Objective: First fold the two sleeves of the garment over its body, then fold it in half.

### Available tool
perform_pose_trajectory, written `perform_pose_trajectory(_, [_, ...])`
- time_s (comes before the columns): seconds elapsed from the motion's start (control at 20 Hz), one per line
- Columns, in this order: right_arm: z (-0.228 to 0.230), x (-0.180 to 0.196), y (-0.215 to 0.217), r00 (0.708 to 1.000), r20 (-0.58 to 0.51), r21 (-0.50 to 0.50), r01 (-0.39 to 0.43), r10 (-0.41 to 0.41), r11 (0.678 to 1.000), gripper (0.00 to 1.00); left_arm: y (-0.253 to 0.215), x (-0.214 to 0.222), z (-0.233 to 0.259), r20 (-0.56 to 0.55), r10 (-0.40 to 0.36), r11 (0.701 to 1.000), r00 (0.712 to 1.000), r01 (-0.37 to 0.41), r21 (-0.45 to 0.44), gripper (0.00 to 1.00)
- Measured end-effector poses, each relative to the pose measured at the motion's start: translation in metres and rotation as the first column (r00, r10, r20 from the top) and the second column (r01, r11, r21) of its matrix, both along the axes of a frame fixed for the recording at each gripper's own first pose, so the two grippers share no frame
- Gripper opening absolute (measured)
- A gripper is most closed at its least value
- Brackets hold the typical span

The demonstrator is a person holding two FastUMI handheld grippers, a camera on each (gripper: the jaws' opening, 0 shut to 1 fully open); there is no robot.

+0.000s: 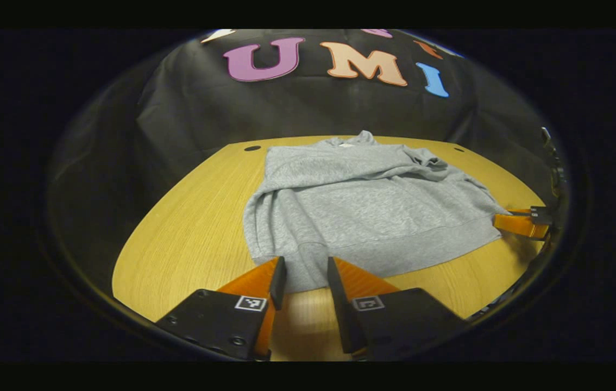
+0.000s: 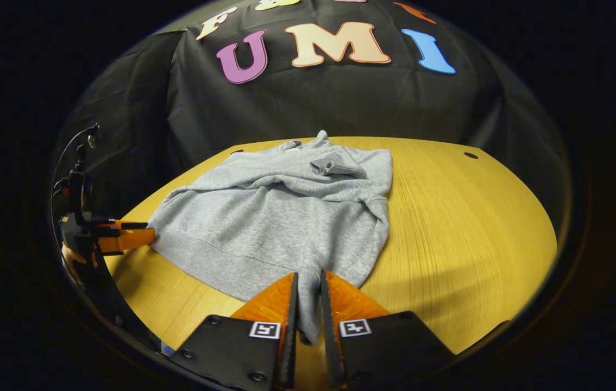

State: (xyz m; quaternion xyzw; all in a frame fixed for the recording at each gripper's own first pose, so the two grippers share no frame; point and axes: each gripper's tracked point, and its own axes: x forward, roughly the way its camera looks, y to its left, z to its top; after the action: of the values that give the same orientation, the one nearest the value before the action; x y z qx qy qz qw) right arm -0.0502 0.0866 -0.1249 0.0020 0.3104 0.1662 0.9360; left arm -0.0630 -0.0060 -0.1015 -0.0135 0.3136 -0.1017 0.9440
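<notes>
Gripping the hem corners for the half fold
Garment (image 1: 362, 212) lies flat on the worktop (image 2: 465, 217), sleeves folded in; right gripper (image 2: 306, 304) is clamped on hem, left gripper (image 1: 302, 279) gapes astride its corner.

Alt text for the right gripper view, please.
The right gripper pinches the near hem corner of a grey sweatshirt lying on a wooden table, sleeves already folded in. The left gripper is at the opposite hem corner.
</notes>
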Motion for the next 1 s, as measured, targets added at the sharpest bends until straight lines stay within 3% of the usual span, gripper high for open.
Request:
perform_pose_trajectory(0.05, [-0.001, 0.0, 0.0, 1.0, 0.003, -0.002, -0.004, 0.004, 1.0, 0.18, -0.001, -0.001, 0.001, -0.008, 0.009, 1.0, 1.0, -0.009, -0.012, 0.29])
perform_pose_trajectory(0.1, [-0.002, 0.001, 0.001, 1.0, -0.002, 0.008, -0.002, 0.002, 1.0, 0.18, -0.001, 0.0, 0.002, 0.0, 0.009, 1.0, 1.0, -0.009, -0.019, 0.16])
perform_pose_trajectory(0.15, [-0.001, 0.001, 0.001, 1.0, -0.003, 0.013, -0.002, 0.002, 1.0, 0.11, -0.001, 0.002, 0.001, 0.003, 0.011, 1.0, 1.0, -0.011, -0.025, 0.12])
perform_pose_trajectory(0.45, [0.004, 0.001, 0.001, 1.0, -0.005, 0.034, 0.008, -0.008, 0.999, 0.11, -0.002, 0.003, 0.01, 0.026, 0.027, 0.997, 0.999, -0.025, -0.073, 0.0])
perform_pose_trajectory(1.0, [0.04, 0.016, 0.009, 0.998, 0.058, 0.097, 0.003, -0.009, 0.995, 0.11, -0.004, 0.011, 0.03, 0.069, 0.055, 0.987, 0.996, -0.045, -0.151, 0.0])
